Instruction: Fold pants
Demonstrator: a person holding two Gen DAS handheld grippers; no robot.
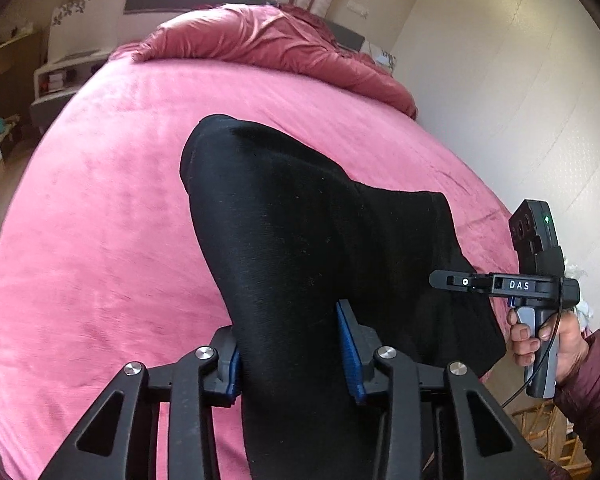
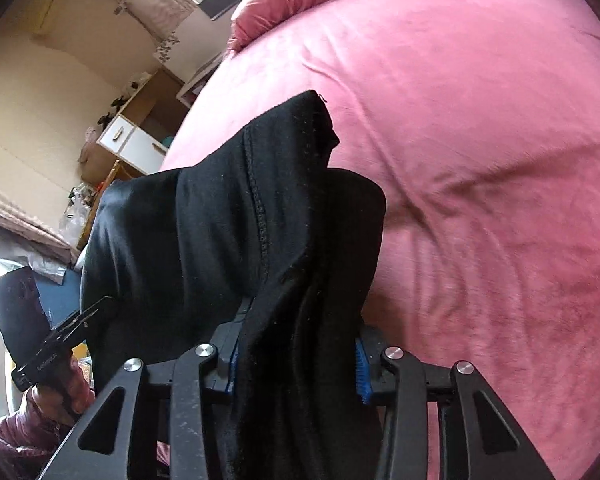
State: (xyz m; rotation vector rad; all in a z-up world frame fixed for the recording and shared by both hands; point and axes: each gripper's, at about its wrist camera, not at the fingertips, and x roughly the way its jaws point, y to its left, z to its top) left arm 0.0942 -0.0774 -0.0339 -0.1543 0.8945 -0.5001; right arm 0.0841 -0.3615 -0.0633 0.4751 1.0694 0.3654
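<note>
Black pants (image 1: 300,232) are held up over a pink bed (image 1: 100,220), stretched between my two grippers. My left gripper (image 1: 292,352) is shut on a thick bunch of the black cloth, which fills the gap between its blue pads (image 1: 348,344). My right gripper (image 2: 296,364) is shut on another bunch of the pants (image 2: 220,220), near a stitched seam. In the left wrist view the right gripper (image 1: 452,280) shows side-on at the pants' right edge. In the right wrist view the left gripper (image 2: 96,308) shows at the pants' left edge.
A crumpled pink duvet (image 1: 268,40) lies at the head of the bed. A white wall (image 1: 500,100) runs along the bed's right side. A wooden shelf unit with white drawers (image 2: 136,136) stands beyond the bed. A wicker chair (image 1: 548,432) is at lower right.
</note>
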